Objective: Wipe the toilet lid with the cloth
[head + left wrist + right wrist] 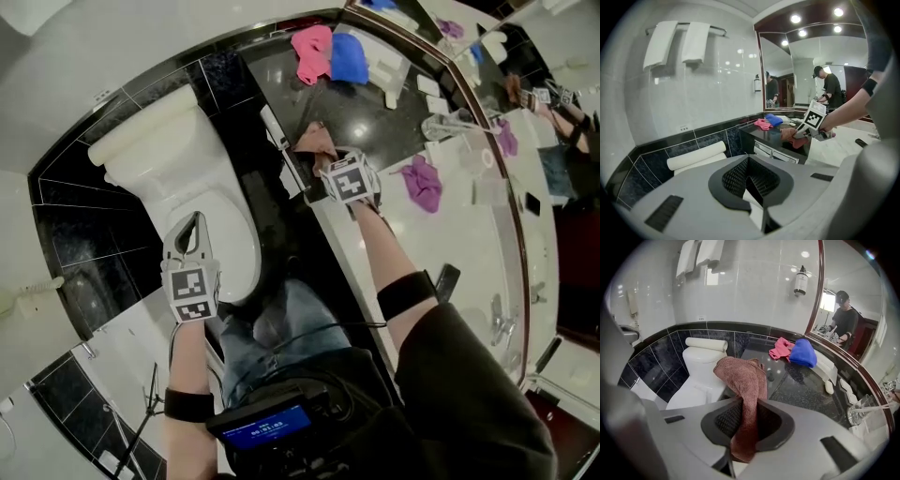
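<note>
I am judging the step in hand to be bringing the brown cloth (743,380) to the toilet lid (234,234), with no wiping begun; my right gripper (745,427) is pinching the cloth, which is hanging beside the lid on the black counter (375,103) side, not touching the lid. My left gripper (752,180), pressed together and empty, is hovering over the lid; next I am needing to lower the cloth flat onto the lid.

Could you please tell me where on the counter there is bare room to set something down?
The dark countertop is bare between the pink cloth and blue cloth at its far end and the right gripper, which holds the brown cloth. Toward the mirror it is crowded: a glass, a purple cloth and small toiletries.
</note>
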The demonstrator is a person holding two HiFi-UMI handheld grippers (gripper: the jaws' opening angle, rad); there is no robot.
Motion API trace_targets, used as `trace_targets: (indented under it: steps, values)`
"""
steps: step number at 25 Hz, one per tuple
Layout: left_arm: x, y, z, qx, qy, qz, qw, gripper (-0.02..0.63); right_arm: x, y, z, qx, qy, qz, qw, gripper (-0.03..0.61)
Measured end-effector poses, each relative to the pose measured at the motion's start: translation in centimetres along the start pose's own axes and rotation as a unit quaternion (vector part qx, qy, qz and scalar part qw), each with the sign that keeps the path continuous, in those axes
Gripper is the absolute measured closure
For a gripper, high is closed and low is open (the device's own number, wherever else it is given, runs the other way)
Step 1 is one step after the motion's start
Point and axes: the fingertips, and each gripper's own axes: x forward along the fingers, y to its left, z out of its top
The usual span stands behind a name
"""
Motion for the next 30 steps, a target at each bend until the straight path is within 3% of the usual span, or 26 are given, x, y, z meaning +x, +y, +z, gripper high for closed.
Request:
trace_targets:
  steps: [4,10,13,28,30]
  values:
    - [1.0,-0.3,-0.2,-0.006,0.008,0.009,0.9999,0.614,1.9,-0.3,-1.3,-0.009,0.022,0.021,1.0,0.47]
    - [1.1,0.2,-0.3,-0.011,0.01,0.019,0.9997,0.614,3.1,-0.8,-2.4,0.001,0.031,0.03,0.999,0.337]
    - [0.9,0.6,-0.5,-0.016,0.008,0.021,0.9996,0.614,3.3,-1.0,-2.7,0.018,0.035,0.04,0.998,0.325]
    - [-5.2,4.2,1.0,-0.018,-0.021,0.027,0.9993,0.614,-4.0,2.2,0.9,0.031,-0.017,0.016,0.999,0.338]
    - [-6.6,5.1,1.1,-0.022,-0.026,0.03,0.9989,0.614,-5.7,4.0,2.3,0.027,-0.04,0.024,0.999,0.384]
